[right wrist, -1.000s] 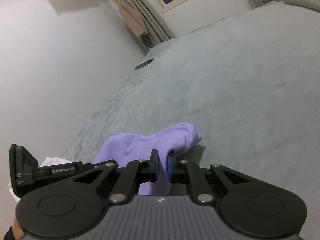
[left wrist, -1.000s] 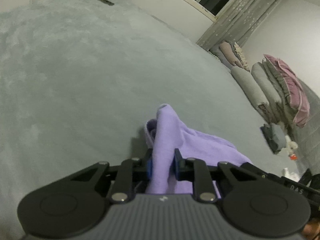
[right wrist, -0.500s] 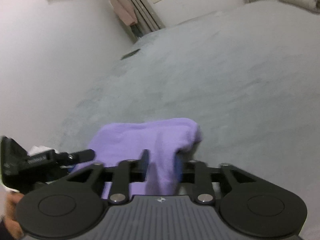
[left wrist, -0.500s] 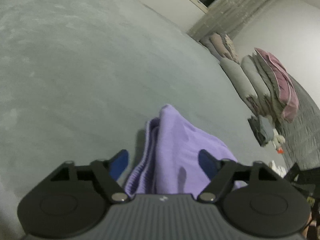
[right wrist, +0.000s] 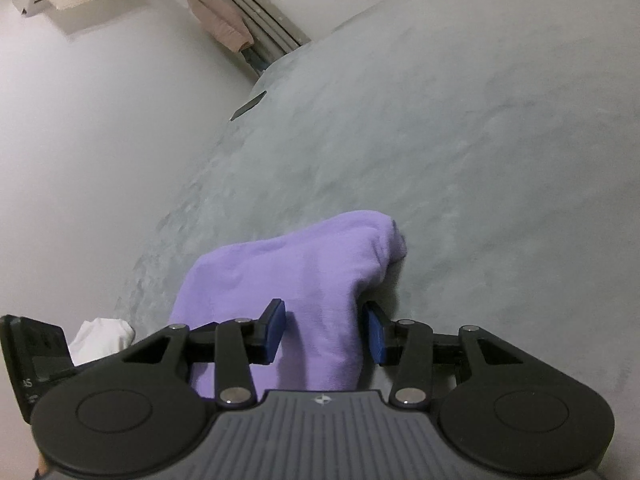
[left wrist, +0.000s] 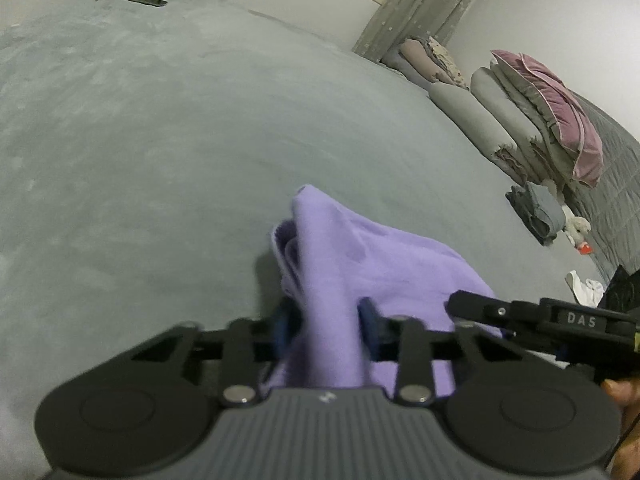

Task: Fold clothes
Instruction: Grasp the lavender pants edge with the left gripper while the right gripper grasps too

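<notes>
Soft matt lilac knit garment (left wrist: 352,264) bunched between blue pads of the matt black plastic left gripper (left wrist: 326,328), ribbed grey housing and bright metal pivot pins behind; beneath and ahead, napped grey plush bed cover (left wrist: 160,140), finish mottled, dull.

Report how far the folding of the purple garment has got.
Done: the purple garment is doubled over into a lumpy bundle on the grey bed cover. In hand: the left tool is closing on one end of it; the right tool stands open around the other end. Left: flattening and squaring it; no neat fold shows yet.
</notes>
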The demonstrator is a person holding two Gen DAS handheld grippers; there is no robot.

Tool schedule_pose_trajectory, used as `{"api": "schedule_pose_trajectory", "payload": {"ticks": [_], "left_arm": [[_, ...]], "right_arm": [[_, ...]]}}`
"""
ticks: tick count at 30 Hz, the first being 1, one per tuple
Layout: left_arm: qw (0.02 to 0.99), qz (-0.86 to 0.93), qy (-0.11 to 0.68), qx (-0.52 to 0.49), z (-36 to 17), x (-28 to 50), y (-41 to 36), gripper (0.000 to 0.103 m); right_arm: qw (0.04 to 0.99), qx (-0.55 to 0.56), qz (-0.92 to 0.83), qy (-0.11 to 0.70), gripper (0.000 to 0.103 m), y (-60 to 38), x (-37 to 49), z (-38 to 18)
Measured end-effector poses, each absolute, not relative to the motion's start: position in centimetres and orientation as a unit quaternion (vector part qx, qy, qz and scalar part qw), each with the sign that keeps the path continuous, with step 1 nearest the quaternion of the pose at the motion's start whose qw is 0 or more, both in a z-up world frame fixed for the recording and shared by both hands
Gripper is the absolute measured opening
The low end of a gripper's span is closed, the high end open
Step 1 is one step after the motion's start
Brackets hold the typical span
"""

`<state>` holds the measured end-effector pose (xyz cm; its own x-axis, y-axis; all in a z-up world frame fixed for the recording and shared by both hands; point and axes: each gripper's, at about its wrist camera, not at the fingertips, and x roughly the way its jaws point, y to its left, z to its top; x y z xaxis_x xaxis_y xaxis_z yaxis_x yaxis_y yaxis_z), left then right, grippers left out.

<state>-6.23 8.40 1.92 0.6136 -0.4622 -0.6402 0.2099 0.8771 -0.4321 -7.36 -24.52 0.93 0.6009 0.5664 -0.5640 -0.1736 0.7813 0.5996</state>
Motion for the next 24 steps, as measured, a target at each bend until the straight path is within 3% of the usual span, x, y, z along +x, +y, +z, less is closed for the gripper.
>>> {"api": "schedule_pose_trajectory", "payload": {"ticks": [1,3,5,11,24], "left_arm": [[0.885,-0.19,0.396,-0.156,2.0,-6.3,8.4,0.018],[0.888,-0.189,0.393,-0.146,2.2,-6.4,8.2,0.017],[0.897,-0.179,0.386,-0.117,2.5,-6.9,7.5,0.017],[0.919,-0.158,0.359,-0.03,3.9,-8.6,5.2,0.016],[0.92,-0.153,0.36,-0.023,4.5,-8.7,4.7,0.016]], "right_arm": [[0.86,0.248,0.214,0.39,0.041,-24.4,-7.4,1.0],[0.865,0.238,0.211,0.388,0.023,-24.0,-7.4,1.1],[0.873,0.226,0.206,0.379,0.018,-23.7,-7.6,1.5],[0.907,0.153,0.202,0.337,0.016,-22.2,-8.9,3.4],[0.917,0.125,0.193,0.327,0.014,-21.6,-8.7,3.5]]}}
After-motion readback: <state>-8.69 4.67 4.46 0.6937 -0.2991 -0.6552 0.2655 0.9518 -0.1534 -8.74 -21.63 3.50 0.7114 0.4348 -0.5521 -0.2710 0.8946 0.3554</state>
